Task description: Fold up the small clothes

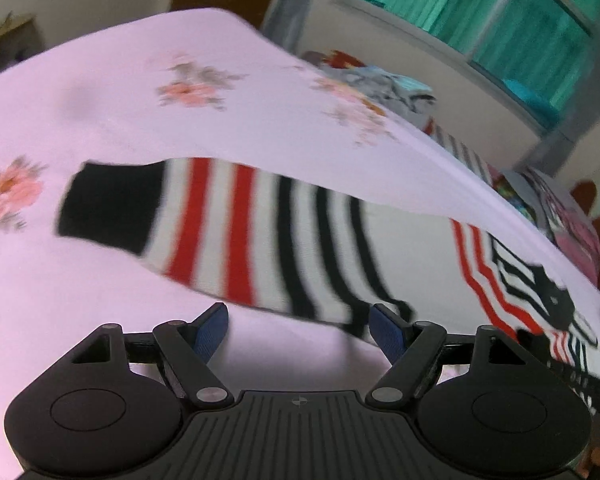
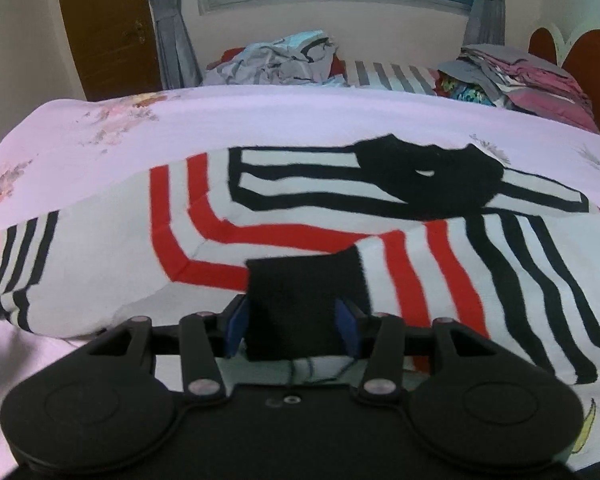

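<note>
A small white sweater with red and black stripes [image 2: 284, 220] lies on the pink floral bedsheet [image 2: 260, 120]. In the left wrist view its left sleeve [image 1: 240, 232] stretches out flat, ending in a black cuff [image 1: 108, 208]. My left gripper [image 1: 298, 330] is open and empty, just in front of that sleeve's lower edge. My right gripper [image 2: 294, 330] is shut on the black cuff of the right sleeve [image 2: 304, 300], which is folded over the sweater's body. The black collar [image 2: 428, 176] lies beyond.
A heap of crumpled grey clothes [image 2: 276, 60] and a stack of folded pink and grey clothes [image 2: 516, 76] sit at the bed's far side, under a window. A brown door [image 2: 108, 24] stands at the left. The headboard [image 2: 580, 56] is at the right.
</note>
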Demonstrator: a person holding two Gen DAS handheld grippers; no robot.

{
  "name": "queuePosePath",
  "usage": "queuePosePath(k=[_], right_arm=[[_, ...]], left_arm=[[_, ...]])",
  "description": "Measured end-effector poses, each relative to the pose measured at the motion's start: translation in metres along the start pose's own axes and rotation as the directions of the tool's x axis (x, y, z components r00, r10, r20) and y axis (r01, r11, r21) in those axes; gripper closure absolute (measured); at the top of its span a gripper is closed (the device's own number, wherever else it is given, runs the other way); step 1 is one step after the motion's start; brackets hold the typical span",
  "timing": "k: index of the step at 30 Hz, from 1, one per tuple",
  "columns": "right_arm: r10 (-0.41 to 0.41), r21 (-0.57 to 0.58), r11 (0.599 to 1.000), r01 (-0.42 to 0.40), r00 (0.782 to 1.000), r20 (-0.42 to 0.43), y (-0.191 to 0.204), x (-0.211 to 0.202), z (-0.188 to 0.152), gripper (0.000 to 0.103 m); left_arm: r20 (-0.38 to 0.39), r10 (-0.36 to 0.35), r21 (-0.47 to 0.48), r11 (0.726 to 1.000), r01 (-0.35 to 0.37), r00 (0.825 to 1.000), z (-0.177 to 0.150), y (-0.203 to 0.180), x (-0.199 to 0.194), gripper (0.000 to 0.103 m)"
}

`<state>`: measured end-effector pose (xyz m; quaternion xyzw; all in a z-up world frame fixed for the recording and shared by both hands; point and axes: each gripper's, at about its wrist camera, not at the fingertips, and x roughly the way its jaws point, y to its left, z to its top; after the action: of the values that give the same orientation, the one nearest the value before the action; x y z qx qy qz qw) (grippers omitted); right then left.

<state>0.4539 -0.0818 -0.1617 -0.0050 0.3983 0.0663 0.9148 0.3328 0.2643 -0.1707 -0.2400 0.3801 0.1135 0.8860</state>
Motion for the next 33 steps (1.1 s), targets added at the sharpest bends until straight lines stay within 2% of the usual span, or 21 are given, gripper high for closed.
queuePosePath(k=[4,6,11,16,17,18,19,21,24,27,29,31,33], right_arm=[[-0.008,-0.004,1.000,0.008,1.000,-0.017,0.002,0.006,-0.002,0.055],[-0.010,-0.006,1.000,0.010,1.000,-0.017,0.003,0.006,-0.003,0.053],[-0.007,-0.003,1.000,0.007,1.000,-0.016,0.004,0.007,-0.003,0.051],[-0.002,0.003,1.000,0.002,1.000,-0.014,0.005,0.009,-0.002,0.049],[-0.002,0.002,1.000,0.002,1.000,-0.013,0.005,0.010,-0.002,0.048],[-0.002,0.001,1.000,0.002,1.000,-0.012,0.006,0.010,-0.002,0.047],[-0.002,0.001,1.000,0.002,1.000,-0.011,0.006,0.011,-0.002,0.047],[-0.002,0.000,1.000,0.002,1.000,-0.008,0.007,0.012,-0.002,0.046],[-0.003,-0.006,1.000,0.003,1.000,-0.003,0.009,0.013,-0.002,0.045],[0.006,0.002,1.000,-0.006,1.000,0.005,0.007,0.012,-0.001,0.048],[0.021,0.022,1.000,-0.021,1.000,0.018,0.004,0.007,0.002,0.055],[0.031,0.037,0.999,-0.032,0.999,0.043,0.000,-0.001,0.004,0.057],[0.037,0.048,0.998,-0.040,0.997,0.069,-0.005,-0.011,0.006,0.056]], left_arm=[[-0.010,-0.009,-0.116,0.993,0.007,1.000,0.002,0.037,0.003,0.026],[-0.012,-0.036,-0.183,0.983,0.033,0.999,0.003,0.052,0.009,0.026],[0.056,-0.145,-0.356,0.922,0.156,0.988,0.005,0.076,0.026,0.026],[0.127,-0.176,-0.411,0.887,0.213,0.976,0.015,0.084,0.047,0.027],[0.138,-0.178,-0.421,0.880,0.221,0.974,0.017,0.085,0.051,0.034],[0.140,-0.176,-0.433,0.874,0.220,0.974,0.020,0.086,0.056,0.046],[0.141,-0.175,-0.444,0.869,0.220,0.974,0.021,0.088,0.059,0.053],[0.142,-0.158,-0.467,0.859,0.207,0.977,0.022,0.091,0.067,0.074],[0.146,-0.127,-0.444,0.878,0.180,0.981,0.023,0.086,0.068,0.088],[0.182,-0.141,-0.399,0.894,0.204,0.973,0.031,0.073,0.063,0.096],[0.216,-0.174,-0.320,0.917,0.238,0.961,0.040,0.052,0.054,0.096],[0.234,-0.227,-0.237,0.930,0.282,0.945,0.049,0.027,0.046,0.096],[0.235,-0.298,-0.141,0.931,0.336,0.925,0.056,-0.005,0.038,0.096]])
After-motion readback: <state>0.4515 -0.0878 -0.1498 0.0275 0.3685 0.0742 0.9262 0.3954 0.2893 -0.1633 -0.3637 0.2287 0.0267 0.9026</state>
